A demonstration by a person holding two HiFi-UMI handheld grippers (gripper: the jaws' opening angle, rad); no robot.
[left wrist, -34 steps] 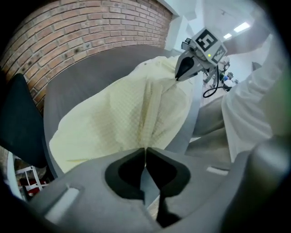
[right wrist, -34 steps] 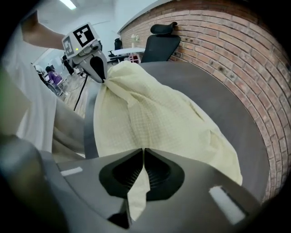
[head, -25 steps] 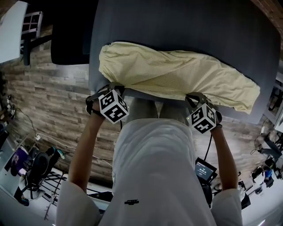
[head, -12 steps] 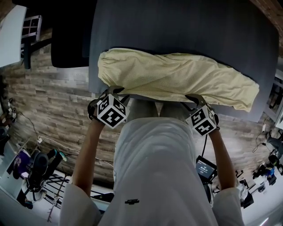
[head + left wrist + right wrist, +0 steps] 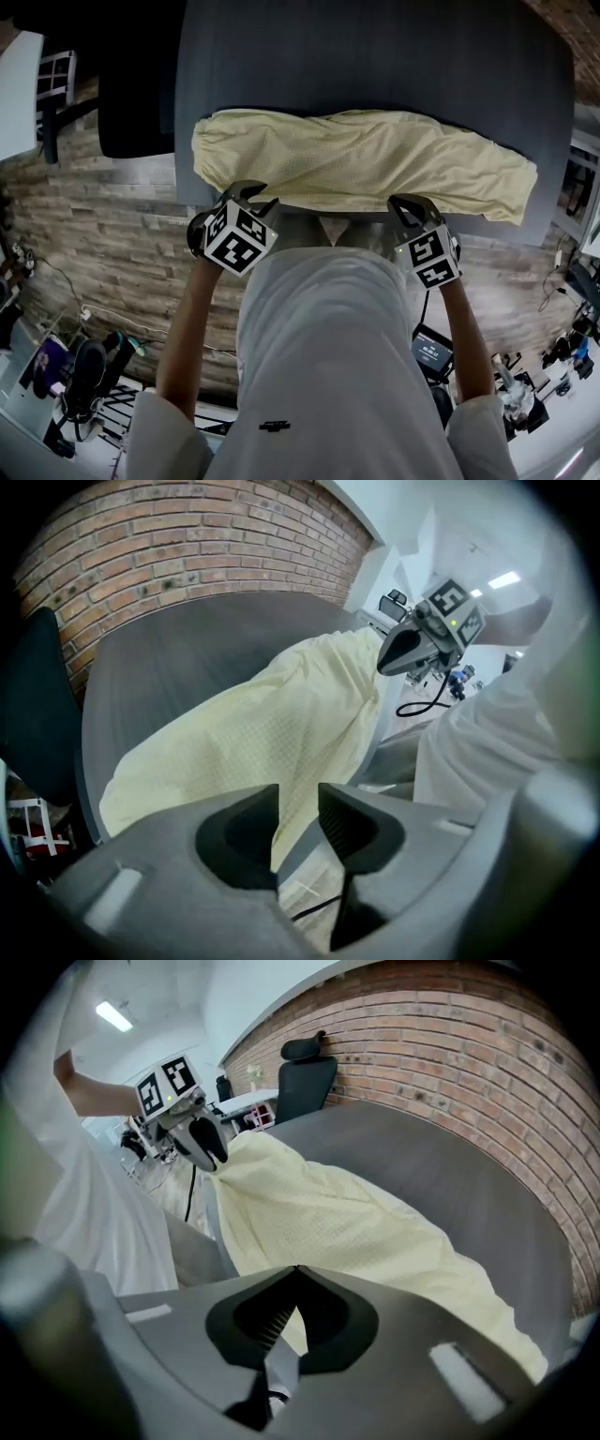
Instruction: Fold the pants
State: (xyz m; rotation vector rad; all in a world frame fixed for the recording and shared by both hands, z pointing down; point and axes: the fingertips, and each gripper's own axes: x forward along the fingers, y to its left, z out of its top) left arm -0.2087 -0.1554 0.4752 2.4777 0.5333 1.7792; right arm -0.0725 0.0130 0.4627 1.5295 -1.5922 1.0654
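Note:
The pale yellow pants (image 5: 366, 159) lie folded into a long band across the grey table (image 5: 375, 56). Both grippers hover just off the near edge. My left gripper (image 5: 251, 193) is at the band's left end. Its jaws have just been opening, then easing in slightly, and they stand apart in the left gripper view (image 5: 298, 794) with nothing between them; the pants (image 5: 272, 724) lie beyond. My right gripper (image 5: 411, 202) is near the right end. Its jaws have just closed, and in the right gripper view (image 5: 297, 1269) the tips meet with no cloth pinched; the pants (image 5: 337, 1213) stretch ahead.
A black chair (image 5: 131, 84) stands at the table's left end. Behind the table is a brick wall (image 5: 187, 546). Bags, cables and a small screen (image 5: 433, 354) clutter the wood-pattern floor (image 5: 112, 234) around the person's feet.
Both grippers have lifted slightly off the pants' near edge. The left jaws went from shut to apart. The pants lie on the table as before.

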